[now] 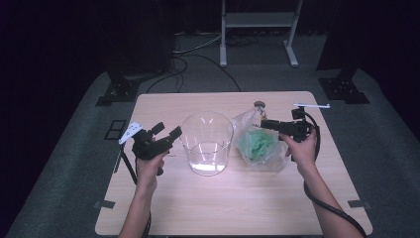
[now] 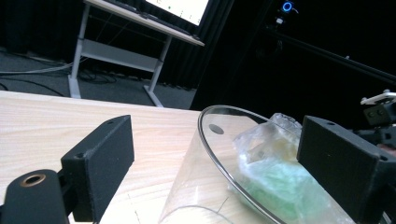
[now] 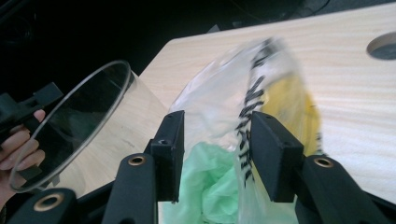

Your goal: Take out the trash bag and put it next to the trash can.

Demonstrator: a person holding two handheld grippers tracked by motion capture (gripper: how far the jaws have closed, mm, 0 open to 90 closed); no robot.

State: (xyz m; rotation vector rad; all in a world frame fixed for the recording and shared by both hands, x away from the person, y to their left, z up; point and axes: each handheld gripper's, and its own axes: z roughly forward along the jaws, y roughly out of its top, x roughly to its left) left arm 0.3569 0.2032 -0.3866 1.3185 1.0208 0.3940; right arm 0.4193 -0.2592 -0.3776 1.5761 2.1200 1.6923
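A clear glass cylinder [image 1: 207, 144] stands upright in the middle of the wooden table [image 1: 223, 208]. Just right of it lies a clear plastic bag [image 1: 257, 144] with crumpled green stuff inside. My left gripper [image 1: 167, 131] hovers left of the cylinder, open and holding nothing; in the left gripper view its jaws [image 2: 217, 130] frame the cylinder's rim [image 2: 219, 154] and the bag [image 2: 275, 177] behind it. My right gripper [image 1: 265, 124] is at the bag's top. In the right gripper view its jaws [image 3: 217, 126] stand apart, with the bag's blurred printed neck [image 3: 254, 93] loose between them.
A round hole [image 1: 259, 104] sits in the tabletop behind the bag. A white desk frame [image 1: 257, 29] and cables [image 1: 198, 54] are on the floor beyond the table's far edge. Bare tabletop lies in front of the cylinder.
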